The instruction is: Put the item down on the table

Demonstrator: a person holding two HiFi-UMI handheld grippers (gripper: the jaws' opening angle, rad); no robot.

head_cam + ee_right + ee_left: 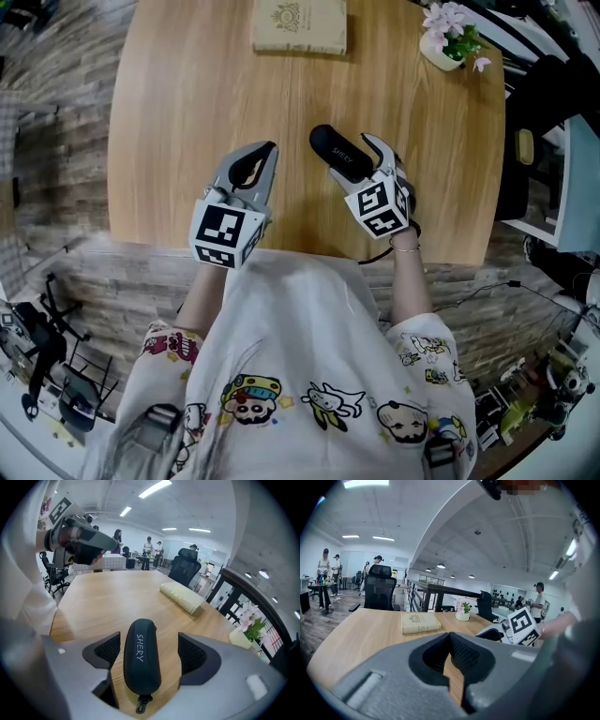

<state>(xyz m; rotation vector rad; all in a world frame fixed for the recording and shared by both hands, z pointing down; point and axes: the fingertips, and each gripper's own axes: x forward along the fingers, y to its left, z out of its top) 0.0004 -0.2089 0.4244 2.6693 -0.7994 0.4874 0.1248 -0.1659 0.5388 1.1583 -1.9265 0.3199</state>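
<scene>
Grey plastic jaws of the right gripper [149, 654] stand wide apart, their ribbed black pads [105, 651] clear of the case [139, 667]. This smooth, dark, rounded oblong lettered SHERY lies flat on the table [178, 112] between them, close to the near edge, clasp end toward the gripper. Beside it, over the same edge, the left gripper [451, 656] hovers with jaws closed together on nothing. Beyond, on the pale wood-grain top, a tan embossed book [300, 25] lies at the far edge, a white pot [439, 52] of pink flowers at the far right.
</scene>
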